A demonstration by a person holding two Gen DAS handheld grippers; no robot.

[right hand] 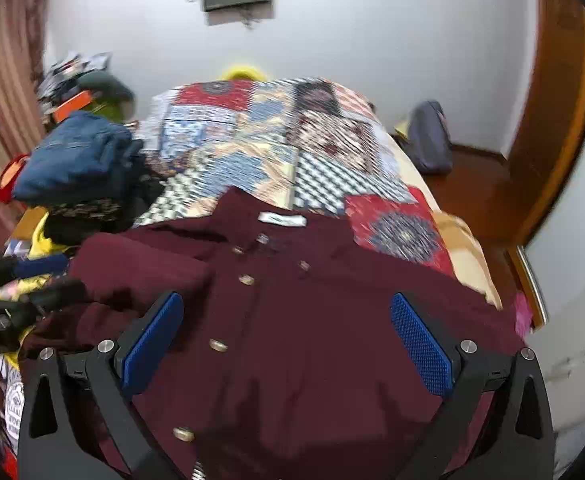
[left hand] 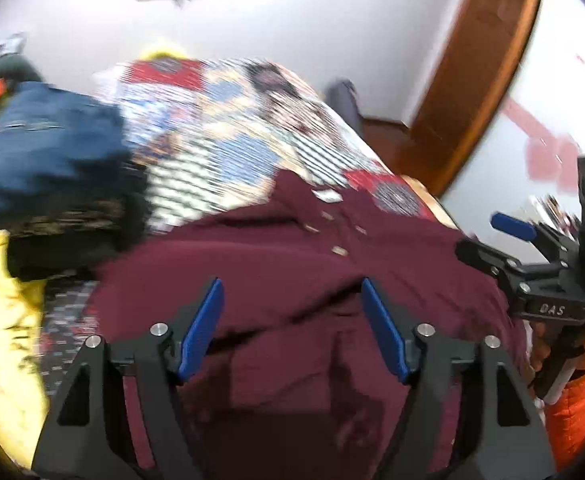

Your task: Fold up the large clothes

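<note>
a dark maroon button-front shirt point(right hand: 292, 320) lies spread on the near end of a bed covered by a multicoloured patchwork quilt point(right hand: 252, 148), collar and white label toward the far wall. the left gripper point(left hand: 292, 320) hovers over the shirt's lower part with its blue-padded jaws wide apart, holding nothing. the right gripper point(right hand: 288, 344) hangs above the button placket, jaws likewise spread and empty. a pile of folded blue denim clothes point(right hand: 76, 160) sits at the quilt's left edge.

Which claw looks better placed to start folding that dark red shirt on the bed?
Probably the left claw: it hangs open over the maroon shirt's bunched sleeve side. The right claw, also open, hovers over the flat buttoned front, with no edge between its fingers.
</note>
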